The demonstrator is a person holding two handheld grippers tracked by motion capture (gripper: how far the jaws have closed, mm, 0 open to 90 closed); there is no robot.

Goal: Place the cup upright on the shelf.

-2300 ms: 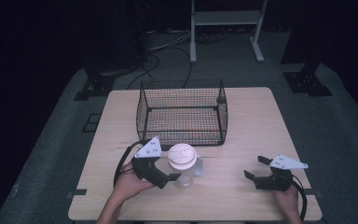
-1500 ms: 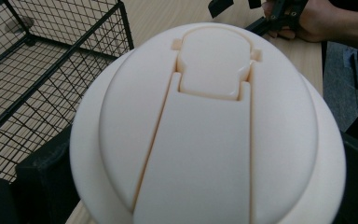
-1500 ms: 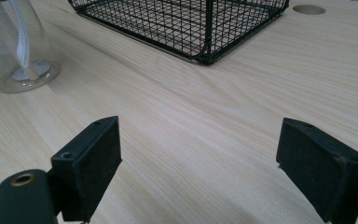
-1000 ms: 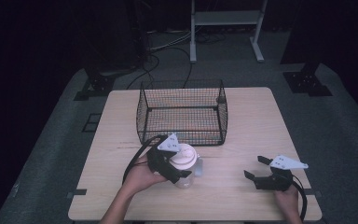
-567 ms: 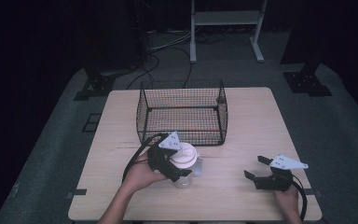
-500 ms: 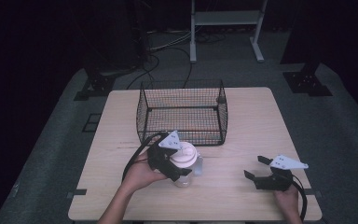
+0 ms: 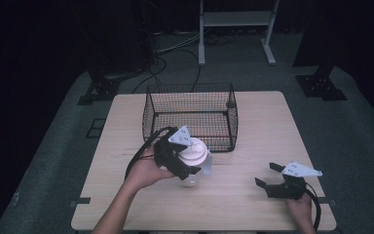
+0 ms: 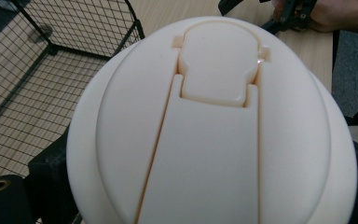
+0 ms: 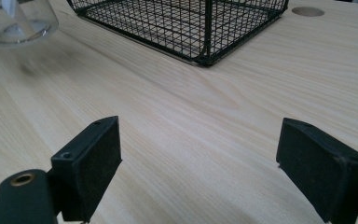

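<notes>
At the bench's (image 7: 102, 204) five o'clock, the right gripper (image 7: 269, 176) is resting with jaws spread wide, gripping nothing. Toward seven o'clock, the left gripper (image 7: 191, 165) is clamping a clear cup (image 7: 193, 176) by its white lid (image 7: 193, 151). Beyond, a wire basket (image 7: 190, 113) is standing at twelve o'clock.

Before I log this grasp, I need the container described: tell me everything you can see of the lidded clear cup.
The cup is a clear, glass-like tumbler with a round cream plastic lid that has a hinged flip tab, shut. It sits near the table's front middle, just before the wire basket. The left gripper reaches over it, jaws at either side of the lid. Its rounded base looks empty.
</notes>
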